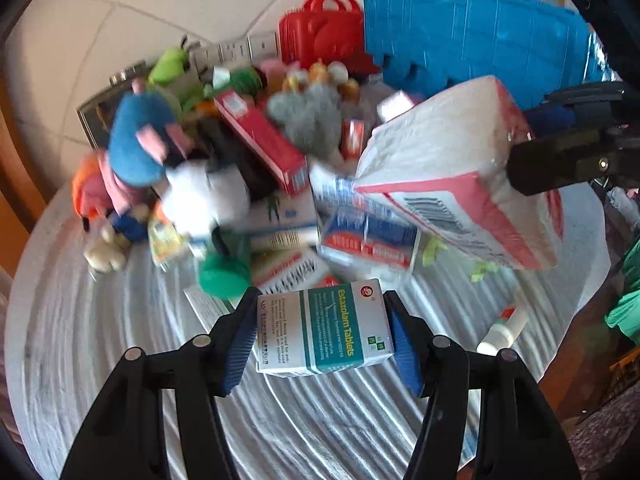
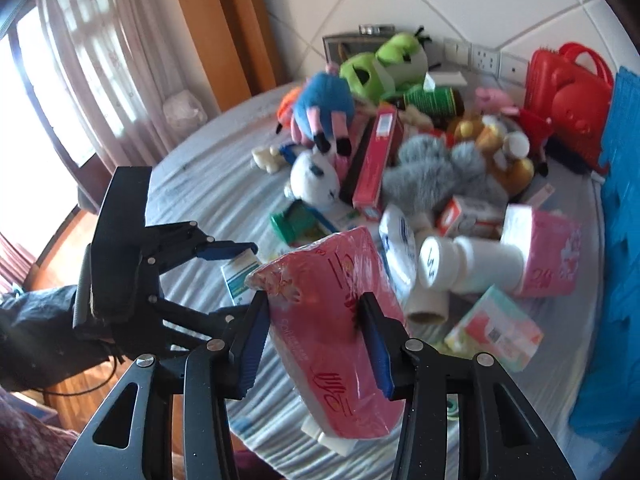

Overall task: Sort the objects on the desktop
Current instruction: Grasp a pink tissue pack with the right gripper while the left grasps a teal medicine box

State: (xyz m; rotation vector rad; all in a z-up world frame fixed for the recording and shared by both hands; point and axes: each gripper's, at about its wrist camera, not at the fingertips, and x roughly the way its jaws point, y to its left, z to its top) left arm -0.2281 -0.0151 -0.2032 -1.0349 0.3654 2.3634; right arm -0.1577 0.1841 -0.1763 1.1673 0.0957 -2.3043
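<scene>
My left gripper (image 1: pixel 324 340) is shut on a white and teal tablet box (image 1: pixel 324 326), its blue pads (image 1: pixel 240 344) pressing the two short ends just above the striped tablecloth. My right gripper (image 2: pixel 316 332) is shut on a pink plastic-wrapped tissue pack (image 2: pixel 320 312), held tilted above the table. In the left wrist view the tissue pack (image 1: pixel 452 172) hangs at the right with the right gripper (image 1: pixel 528 140) on its far end. In the right wrist view the left gripper (image 2: pixel 242 264) shows at the left with the tablet box (image 2: pixel 236 280).
On the round table (image 1: pixel 120 320) lies a pile of plush toys (image 1: pixel 140 144), medicine boxes (image 1: pixel 260 136), a white bottle (image 2: pixel 460 260) and a pink tissue box (image 2: pixel 548 252). A red case (image 2: pixel 568 80) and a blue foam panel (image 1: pixel 472 36) stand at the back. Curtains (image 2: pixel 100 72) hang left.
</scene>
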